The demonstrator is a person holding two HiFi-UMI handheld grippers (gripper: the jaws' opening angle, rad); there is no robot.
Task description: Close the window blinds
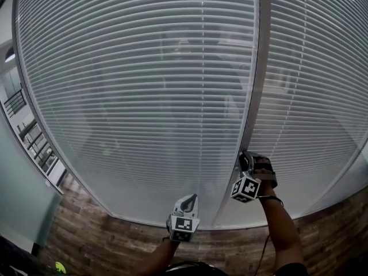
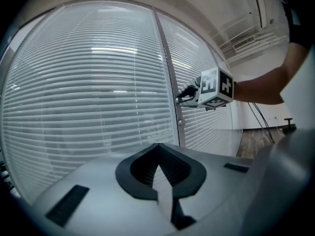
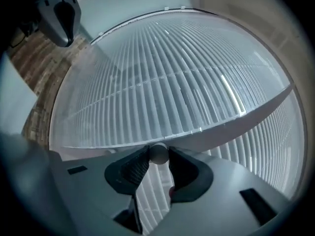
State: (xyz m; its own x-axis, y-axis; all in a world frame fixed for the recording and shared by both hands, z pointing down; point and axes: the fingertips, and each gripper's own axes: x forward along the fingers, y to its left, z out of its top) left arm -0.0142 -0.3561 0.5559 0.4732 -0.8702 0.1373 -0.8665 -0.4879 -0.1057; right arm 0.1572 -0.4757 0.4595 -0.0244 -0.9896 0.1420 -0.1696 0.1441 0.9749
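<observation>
Two panes of white slatted blinds (image 1: 132, 96) are spread behind glass across the head view, the wider pane at the left and the narrower one at the right. Brown wood-plank flooring (image 1: 86, 229) is shown beneath the lower edge of the left pane. Near the bottom middle, the left gripper (image 1: 191, 199) is pointed toward the glass. In the left gripper view its jaws are pressed together, and nothing is caught between them. Further right, the two panes are parted by a grey upright frame post (image 1: 256, 85). The right gripper (image 1: 242, 156) is brought up against this post and is raised higher than the left one. In the right gripper view a small white round knob (image 3: 158, 154) is pinched between its dark ribbed pads (image 3: 135, 168), with the slats fanned out beyond it. The right-hand pane is hung past the post, at the far side of the right gripper.
</observation>
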